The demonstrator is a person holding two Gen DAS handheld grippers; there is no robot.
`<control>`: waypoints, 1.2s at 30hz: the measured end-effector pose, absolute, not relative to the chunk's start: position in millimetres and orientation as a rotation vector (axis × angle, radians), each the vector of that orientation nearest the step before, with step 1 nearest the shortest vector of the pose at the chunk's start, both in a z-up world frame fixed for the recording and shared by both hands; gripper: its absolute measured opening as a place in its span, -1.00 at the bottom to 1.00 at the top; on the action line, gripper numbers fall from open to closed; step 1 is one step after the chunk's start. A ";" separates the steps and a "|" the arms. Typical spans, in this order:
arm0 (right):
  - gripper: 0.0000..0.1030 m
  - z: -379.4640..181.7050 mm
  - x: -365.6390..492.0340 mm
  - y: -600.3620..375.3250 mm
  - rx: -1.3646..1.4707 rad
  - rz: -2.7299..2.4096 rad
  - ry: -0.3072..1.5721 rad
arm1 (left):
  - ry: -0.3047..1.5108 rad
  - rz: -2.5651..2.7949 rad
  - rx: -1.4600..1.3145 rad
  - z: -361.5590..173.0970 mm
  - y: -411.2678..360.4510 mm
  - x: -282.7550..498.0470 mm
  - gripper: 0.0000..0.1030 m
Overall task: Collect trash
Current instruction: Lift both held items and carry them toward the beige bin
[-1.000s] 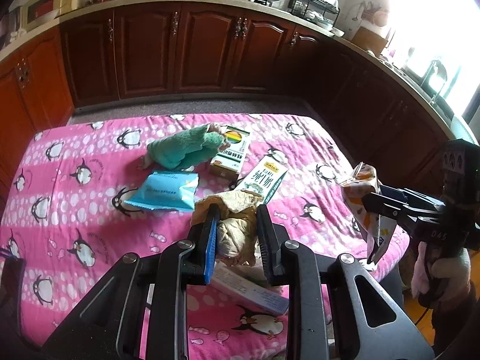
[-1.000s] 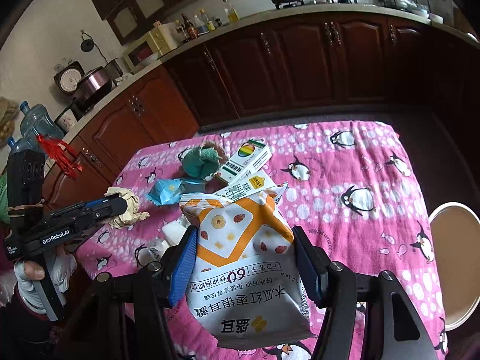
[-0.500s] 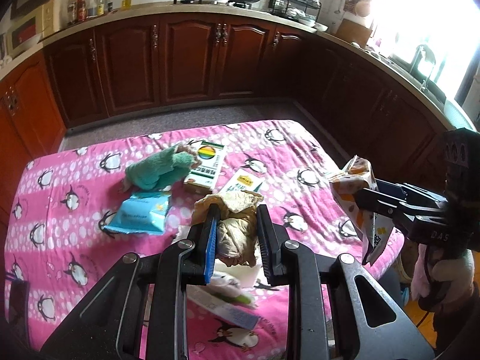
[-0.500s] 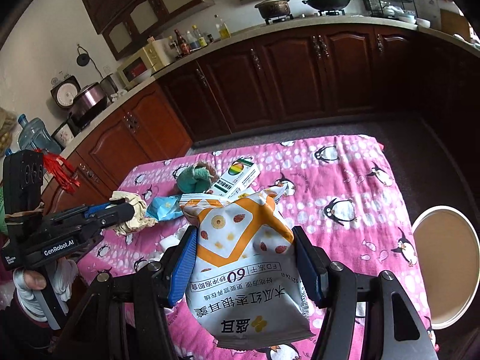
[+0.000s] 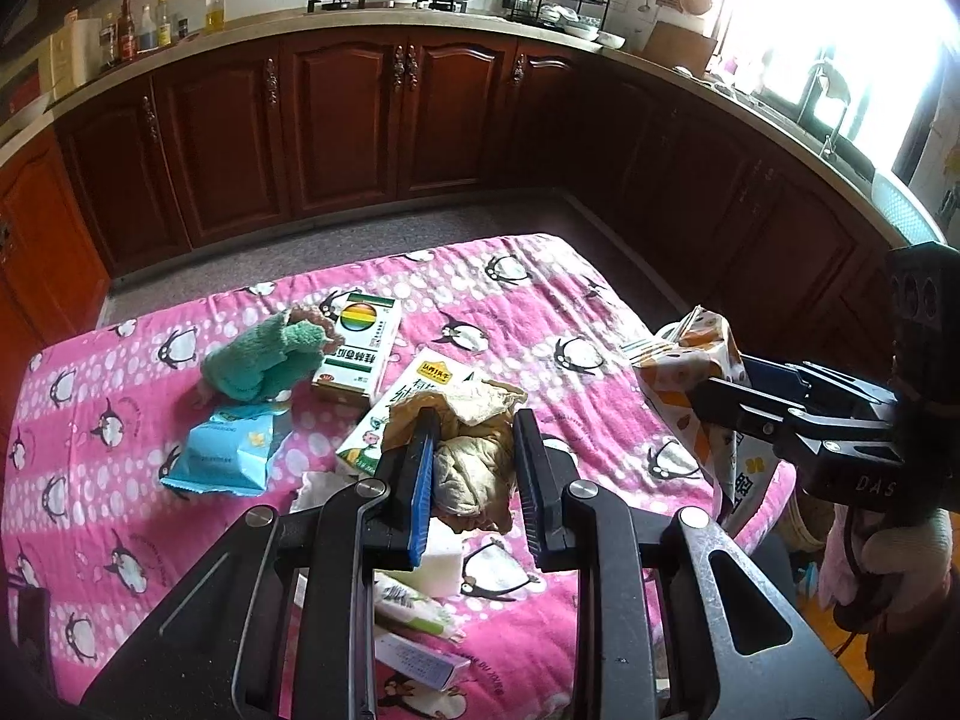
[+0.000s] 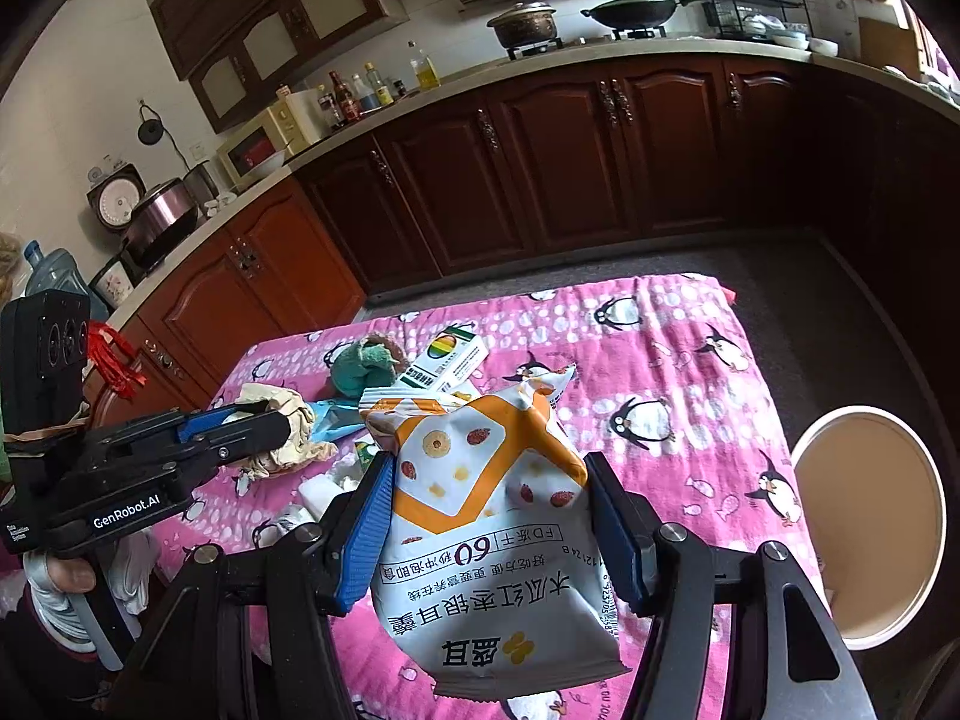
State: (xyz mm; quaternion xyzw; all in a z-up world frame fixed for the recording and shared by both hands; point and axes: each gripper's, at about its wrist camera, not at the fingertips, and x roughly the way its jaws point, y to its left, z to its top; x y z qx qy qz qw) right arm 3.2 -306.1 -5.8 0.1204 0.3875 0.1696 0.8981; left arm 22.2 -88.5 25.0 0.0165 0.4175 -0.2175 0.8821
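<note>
Left gripper (image 5: 471, 420) — fingers clamped on a crumpled beige paper wad (image 5: 474, 462), held above the near part of the pink penguin-print tablecloth (image 5: 90, 420).
Right gripper (image 6: 489, 468) — fingers clamped on an orange-and-white snack bag (image 6: 492, 516), lifted over the cloth's near right edge.
On the cloth: teal plush toy (image 5: 258, 360) at far left, touching a rainbow-logo carton (image 5: 357, 348); light-blue wrapper (image 5: 225, 456) nearer; yellow-labelled carton (image 5: 414, 396) behind the wad.
Round white bin (image 6: 870, 534) beside the table, right.
</note>
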 end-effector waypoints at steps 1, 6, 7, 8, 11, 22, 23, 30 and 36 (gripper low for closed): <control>0.16 -6.0 3.1 -307.4 0.251 0.349 0.802 | 0.870 -0.454 0.035 24.6 -89.7 22.4 -0.57; 0.16 -7.5 2.0 -313.7 0.253 0.334 0.799 | 0.876 -0.461 0.042 21.9 -98.0 24.6 -0.57; 0.16 -8.1 1.9 -314.8 0.253 0.330 0.800 | 0.878 -0.463 0.044 21.3 -100.1 25.1 -0.57; 0.16 -9.0 2.1 -316.2 0.255 0.327 0.801 | 0.879 -0.465 0.046 20.3 -101.1 25.5 -0.57; 0.16 -10.8 2.3 -319.4 0.264 0.323 0.806 | 0.882 -0.470 0.051 19.4 -106.7 26.1 -0.57; 0.16 -18.1 0.2 -333.9 0.284 0.302 0.814 | 0.891 -0.494 0.074 15.8 -126.1 27.8 -0.57; 0.16 -18.4 -0.3 -335.5 0.287 0.299 0.813 | 0.892 -0.497 0.077 15.5 -128.6 27.9 -0.57; 0.16 -21.3 -3.2 -347.0 0.300 0.285 0.814 | 0.890 -0.514 0.101 13.8 -142.5 28.3 -0.57; 0.16 -24.2 -6.2 -357.7 0.318 0.264 0.817 | 0.899 -0.525 0.115 10.3 -155.3 29.5 -0.57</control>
